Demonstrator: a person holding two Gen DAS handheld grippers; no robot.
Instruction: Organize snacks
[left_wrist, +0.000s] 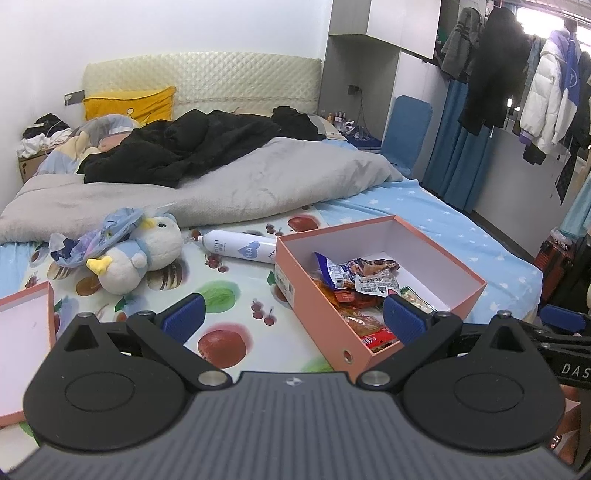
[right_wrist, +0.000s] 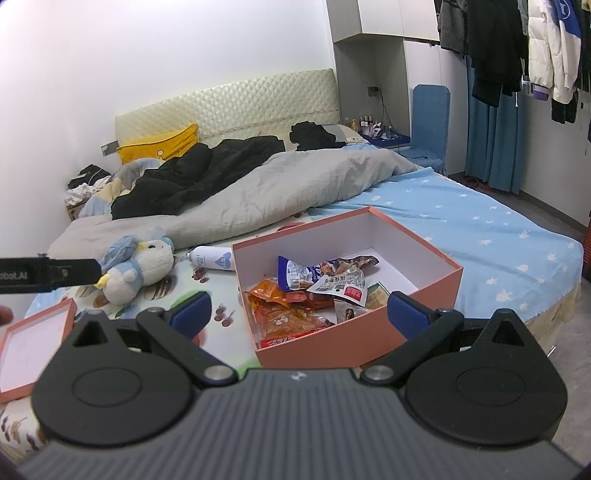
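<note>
The left gripper (left_wrist: 291, 314) and right gripper (right_wrist: 299, 310) both stand wide apart, holding nothing. The pink box (right_wrist: 343, 349) sits near the bed's (right_wrist: 480, 236) foot edge, its near half heaped with snack packets (right_wrist: 314, 291), perhaps 8 or more. The box lid (right_wrist: 33, 343) lies at the left edge, near a plush toy (right_wrist: 140, 269) and a white bottle (left_wrist: 240, 247).

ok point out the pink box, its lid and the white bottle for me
pink box (right_wrist: 354, 341), right wrist view, on its near outer wall
lid (right_wrist: 33, 354), right wrist view, on its white inner face
white bottle (left_wrist: 240, 248), left wrist view, on the middle of its body, lying behind the box
</note>
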